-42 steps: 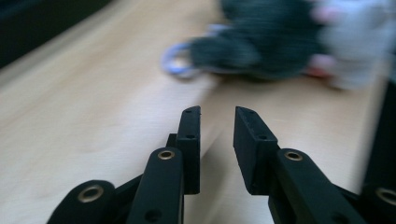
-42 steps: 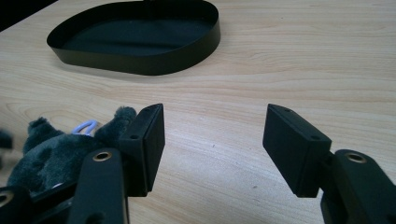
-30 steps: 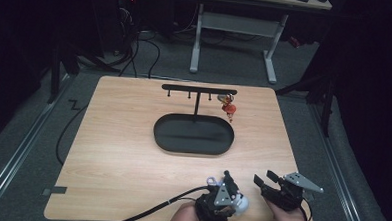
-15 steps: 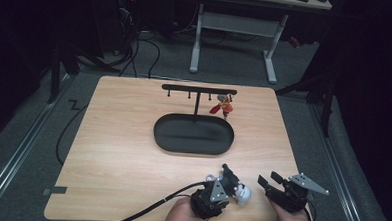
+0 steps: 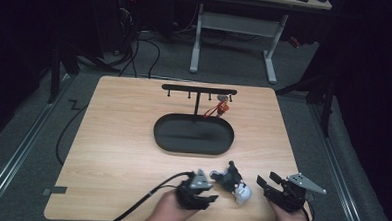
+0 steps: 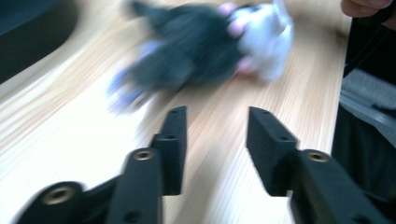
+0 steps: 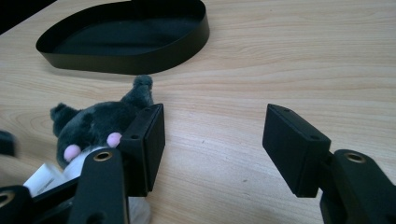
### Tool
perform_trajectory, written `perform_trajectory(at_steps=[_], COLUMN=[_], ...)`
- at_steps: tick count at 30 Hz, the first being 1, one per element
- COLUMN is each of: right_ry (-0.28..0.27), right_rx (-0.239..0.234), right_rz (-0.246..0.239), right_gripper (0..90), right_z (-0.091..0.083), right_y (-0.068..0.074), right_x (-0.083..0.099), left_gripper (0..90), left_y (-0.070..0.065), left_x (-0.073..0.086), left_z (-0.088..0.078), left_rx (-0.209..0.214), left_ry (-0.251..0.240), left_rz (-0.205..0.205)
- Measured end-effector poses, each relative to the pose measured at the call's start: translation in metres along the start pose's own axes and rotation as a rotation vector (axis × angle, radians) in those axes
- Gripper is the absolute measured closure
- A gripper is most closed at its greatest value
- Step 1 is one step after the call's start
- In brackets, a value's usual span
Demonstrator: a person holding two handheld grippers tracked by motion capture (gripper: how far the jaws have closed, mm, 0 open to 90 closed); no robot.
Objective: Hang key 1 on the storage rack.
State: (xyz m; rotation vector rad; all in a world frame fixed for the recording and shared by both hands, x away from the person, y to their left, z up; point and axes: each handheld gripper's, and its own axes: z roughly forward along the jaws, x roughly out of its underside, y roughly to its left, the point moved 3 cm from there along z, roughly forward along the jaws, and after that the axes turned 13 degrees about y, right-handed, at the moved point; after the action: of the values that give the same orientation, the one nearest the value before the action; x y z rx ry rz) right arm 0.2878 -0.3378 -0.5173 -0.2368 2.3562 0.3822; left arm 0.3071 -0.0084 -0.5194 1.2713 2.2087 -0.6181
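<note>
A dark grey and white plush toy (image 5: 231, 182) lies on the wooden table near its front edge, between the two grippers. My left gripper (image 5: 209, 188) is just to its left, and its jaws have just been opening. In the left gripper view the jaws (image 6: 217, 116) stand apart over bare wood, with the blurred plush (image 6: 201, 46) ahead of the tips. My right gripper (image 5: 267, 182) rests open to the right of the toy. In the right gripper view the plush (image 7: 98, 123) lies outside the left jaw, and nothing is in the gap (image 7: 212, 121).
A black oval tray (image 5: 192, 148) sits mid-table and shows in the right gripper view (image 7: 140, 60). Behind it stands a black rack (image 5: 199, 89) with pegs, a red keychain (image 5: 219, 109) hanging from one. The person's hands come in at the front edge.
The left gripper let go of the plush toy and drew back to the left. The toy now lies free on the table. The right gripper kept still.
</note>
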Motion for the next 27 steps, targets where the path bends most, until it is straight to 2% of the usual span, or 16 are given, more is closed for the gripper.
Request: perform_trajectory(at_steps=[2, 3, 5, 6, 7, 9, 10, 11, 12, 14, 16, 18, 20, 23, 27], right_ry=[0.002, 0.004, 0.008, 0.010, 0.011, 0.009, 0.007, 0.004, 0.011, 0.040, 0.070, 0.087, 0.109, 0.140, 0.205], right_rx=[0.008, 0.012, 0.016, 0.020, 0.023, 0.030, 0.037, 0.041, 0.041, 0.055, 0.048, 0.057, 0.074, 0.097, 0.148], right_rz=[-0.002, 0.000, 0.015, 0.018, 0.018, 0.009, -0.004, -0.018, -0.032, -0.060, -0.078, -0.098, -0.116, -0.126, -0.153], right_gripper=[39.6, 39.8, 40.7, 41.0, 41.2, 41.4, 41.2, 41.8, 43.1, 44.6, 44.4, 43.9, 43.1, 41.5, 40.1], right_z=[0.000, 0.001, 0.002, 0.003, 0.004, 0.005, 0.006, 0.007, 0.008, 0.011, 0.014, 0.016, 0.018, 0.021, 0.023], right_y=[-0.003, -0.005, -0.007, -0.008, -0.009, -0.007, -0.006, -0.005, -0.004, -0.002, 0.001, 0.003, 0.004, 0.006, 0.008], right_x=[0.002, 0.002, 0.003, 0.003, 0.002, 0.001, 0.000, 0.000, -0.001, -0.001, -0.002, -0.003, -0.005, -0.007, -0.011], left_gripper=[52.5, 51.1, 47.5, 46.0, 45.3, 43.9, 44.0, 43.3, 41.5, 40.0, 37.4, 35.8, 32.9, 30.6, 29.3], left_y=[0.019, 0.033, 0.053, 0.064, 0.078, 0.094, 0.102, 0.109, 0.115, 0.125, 0.130, 0.131, 0.131, 0.134, 0.134], left_x=[0.016, 0.026, 0.040, 0.049, 0.063, 0.084, 0.092, 0.096, 0.098, 0.102, 0.104, 0.107, 0.107, 0.106, 0.103], left_z=[-0.023, -0.038, -0.056, -0.064, -0.072, -0.078, -0.080, -0.083, -0.086, -0.091, -0.093, -0.093, -0.092, -0.089, -0.085], left_rx=[-0.061, -0.107, -0.168, -0.209, -0.267, -0.321, -0.322, -0.345, -0.371, -0.357, -0.345, -0.359, -0.340, -0.338, -0.353], left_ry=[-0.009, -0.023, -0.046, -0.052, -0.065, -0.079, -0.057, -0.038, -0.042, -0.071, -0.092, -0.095, -0.096, -0.088, -0.072], left_rz=[-0.013, -0.034, -0.062, -0.078, -0.106, -0.142, -0.164, -0.177, -0.196, -0.268, -0.300, -0.292, -0.292, -0.289, -0.254])
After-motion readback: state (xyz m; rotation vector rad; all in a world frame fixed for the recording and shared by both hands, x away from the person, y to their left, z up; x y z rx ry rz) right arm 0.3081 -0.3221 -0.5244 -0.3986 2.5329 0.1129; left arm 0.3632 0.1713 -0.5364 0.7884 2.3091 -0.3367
